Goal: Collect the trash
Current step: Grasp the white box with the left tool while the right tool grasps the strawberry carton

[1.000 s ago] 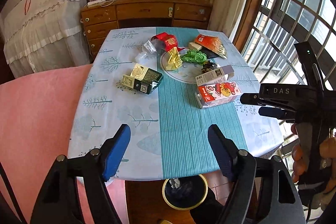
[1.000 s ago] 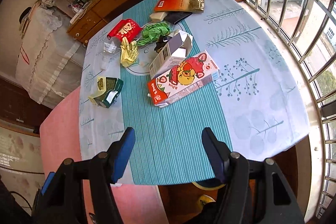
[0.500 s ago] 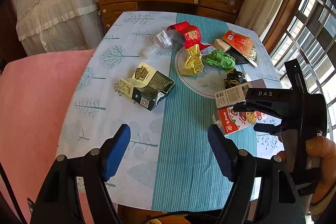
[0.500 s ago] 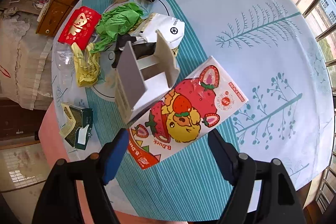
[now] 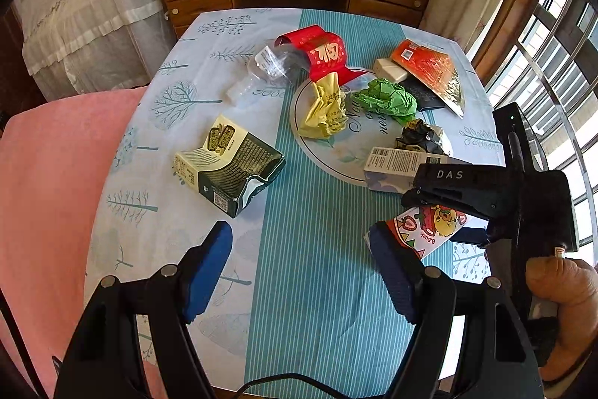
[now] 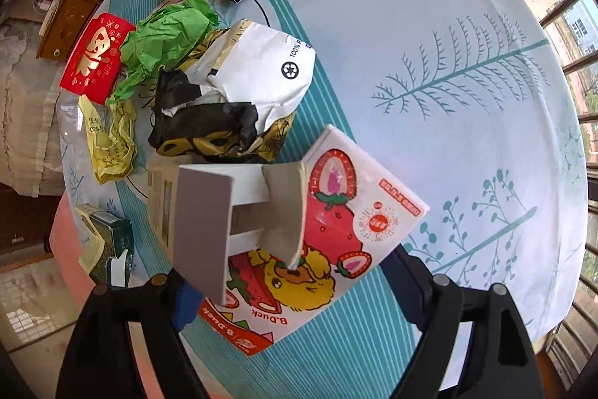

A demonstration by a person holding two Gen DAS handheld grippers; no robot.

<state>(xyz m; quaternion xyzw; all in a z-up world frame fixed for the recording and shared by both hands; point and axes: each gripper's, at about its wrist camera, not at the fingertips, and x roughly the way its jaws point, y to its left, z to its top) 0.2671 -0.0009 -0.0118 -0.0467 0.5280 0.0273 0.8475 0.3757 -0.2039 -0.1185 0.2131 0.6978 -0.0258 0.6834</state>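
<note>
Both jaws stand wide, holding nothing: your right gripper (image 6: 295, 290) straddles the strawberry carton (image 6: 336, 242), pads not pressing, while your left gripper (image 5: 299, 268) hovers beside it. All trash near the carton lies uncollected on the table (image 5: 299, 305).

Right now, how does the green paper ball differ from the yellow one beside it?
The green paper ball is bright green and plain; the yellow paper ball is pale yellow with dark printed writing. The green one looks wider and lower, the yellow one narrower and more upright. Both are crumpled and lie on the round printed mat.
</note>
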